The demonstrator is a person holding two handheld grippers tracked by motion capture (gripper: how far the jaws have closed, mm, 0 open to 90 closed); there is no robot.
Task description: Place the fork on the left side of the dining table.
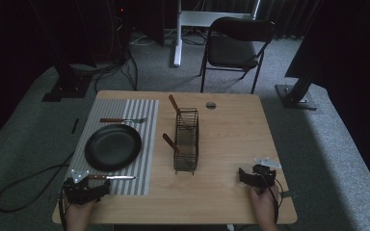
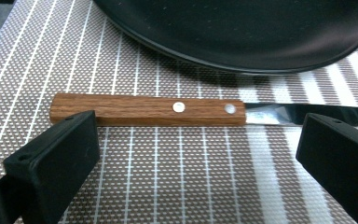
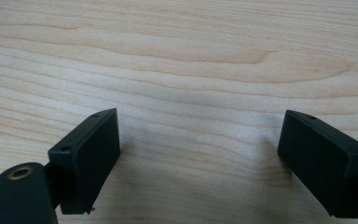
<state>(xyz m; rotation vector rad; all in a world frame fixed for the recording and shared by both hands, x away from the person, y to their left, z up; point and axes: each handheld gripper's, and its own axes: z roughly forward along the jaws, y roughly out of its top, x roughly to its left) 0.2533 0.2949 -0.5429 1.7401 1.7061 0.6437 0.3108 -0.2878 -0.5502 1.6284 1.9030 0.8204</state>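
The knife (image 2: pixel 149 110) lies on the striped mat (image 2: pixel 168 177) just beside the black plate (image 2: pixel 242 32). The left gripper (image 2: pixel 186 154) has its fingers wide apart, holding nothing. The right gripper (image 3: pixel 200 158) is open too. It is best to back away slowly so the knife stays straight.

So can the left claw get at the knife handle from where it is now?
Probably yes. The left claw is open, just short of the knife, which lies flat on the striped placemat with nothing between. The black plate sits beyond it, clear of the handle.
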